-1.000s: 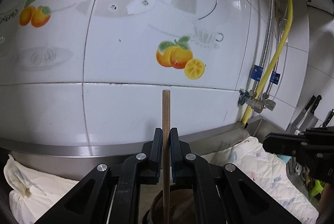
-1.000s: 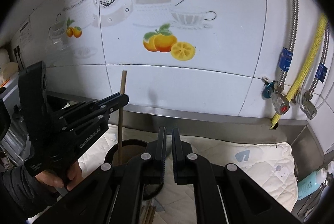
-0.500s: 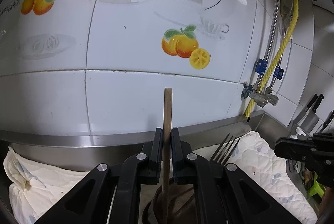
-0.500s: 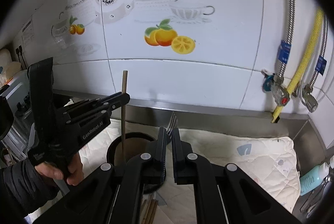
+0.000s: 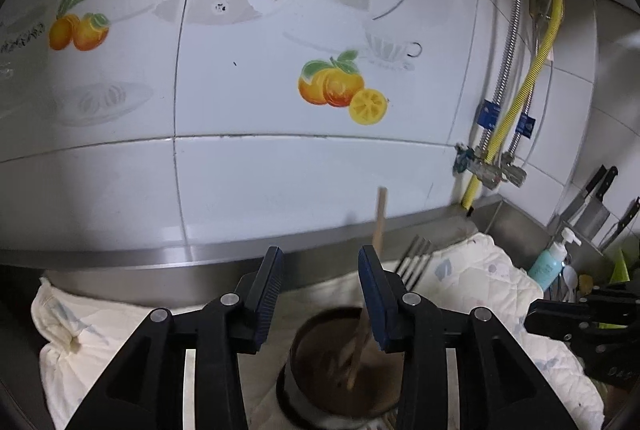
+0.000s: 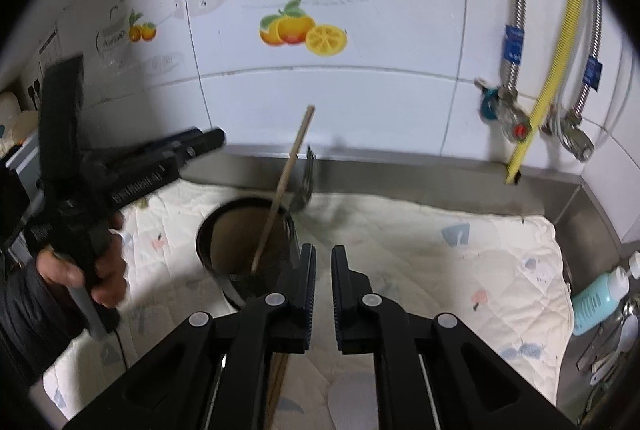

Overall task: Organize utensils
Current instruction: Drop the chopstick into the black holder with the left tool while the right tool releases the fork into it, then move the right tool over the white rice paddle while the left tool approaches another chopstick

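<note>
A dark round cup stands on the quilted cloth. A wooden chopstick leans loose in it, tilted right, and a fork stands at its far rim, tines up. My left gripper hangs just over the cup; its jaws are opening, with nothing between them and the chopstick beyond the right finger. My right gripper sits right of the cup; its jaws are opening to a narrow gap that holds nothing. More chopsticks lie on the cloth under it.
A tiled wall and a steel ledge close the back. Valves and hoses hang at the right. A blue bottle and spoons stand off the cloth's right edge. Knives hang at the far right. A hand holds the left gripper.
The left gripper has let go of the chopstick and spread its jaws; the chopstick dropped into the cup and tipped right. The right gripper came lower and its jaws parted slightly.
</note>
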`<state>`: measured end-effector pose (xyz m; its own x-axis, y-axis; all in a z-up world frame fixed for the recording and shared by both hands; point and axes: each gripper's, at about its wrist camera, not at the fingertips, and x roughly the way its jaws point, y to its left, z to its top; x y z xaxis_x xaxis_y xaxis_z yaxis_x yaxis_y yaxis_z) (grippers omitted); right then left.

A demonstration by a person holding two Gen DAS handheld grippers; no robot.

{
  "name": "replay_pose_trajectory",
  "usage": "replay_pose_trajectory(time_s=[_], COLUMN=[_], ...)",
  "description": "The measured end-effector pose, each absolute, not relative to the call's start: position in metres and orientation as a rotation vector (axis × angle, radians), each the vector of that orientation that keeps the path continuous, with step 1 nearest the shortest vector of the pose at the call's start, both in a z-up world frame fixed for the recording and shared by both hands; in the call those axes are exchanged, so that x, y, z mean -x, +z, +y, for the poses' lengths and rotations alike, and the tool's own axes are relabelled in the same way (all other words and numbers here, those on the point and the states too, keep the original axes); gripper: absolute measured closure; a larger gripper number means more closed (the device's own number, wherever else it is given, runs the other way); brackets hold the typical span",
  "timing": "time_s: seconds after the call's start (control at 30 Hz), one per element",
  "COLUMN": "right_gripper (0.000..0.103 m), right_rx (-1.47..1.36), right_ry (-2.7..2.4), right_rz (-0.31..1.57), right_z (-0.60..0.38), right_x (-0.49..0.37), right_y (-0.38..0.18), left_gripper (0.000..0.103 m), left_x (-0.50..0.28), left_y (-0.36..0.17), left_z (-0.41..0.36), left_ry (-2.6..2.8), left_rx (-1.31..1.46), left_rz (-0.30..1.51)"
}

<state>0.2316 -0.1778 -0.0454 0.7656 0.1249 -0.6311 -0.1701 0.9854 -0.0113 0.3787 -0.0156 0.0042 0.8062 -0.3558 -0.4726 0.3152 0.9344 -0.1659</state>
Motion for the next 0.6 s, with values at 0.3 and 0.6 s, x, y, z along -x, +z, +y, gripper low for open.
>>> replay_pose_trajectory(time_s=[0.3,0.6], right_gripper=[0.066,0.066], right_rx=[0.043,0.002], right_ry=[0.158,0.145], right_rz=[0.721,0.808], right_z=[-0.193,-0.214], right_x=[-0.197,-0.165], right_y=[-0.069,-0.105], left_gripper=[0.061,0.061], left_x=[-0.32,-0.259], left_y=[-0.004,-0.035], left_z=[-0.01,-0.002], left_ry=[-0.331,-0.3], left_rx=[0.046,0.012], left_rz=[0.622,0.731])
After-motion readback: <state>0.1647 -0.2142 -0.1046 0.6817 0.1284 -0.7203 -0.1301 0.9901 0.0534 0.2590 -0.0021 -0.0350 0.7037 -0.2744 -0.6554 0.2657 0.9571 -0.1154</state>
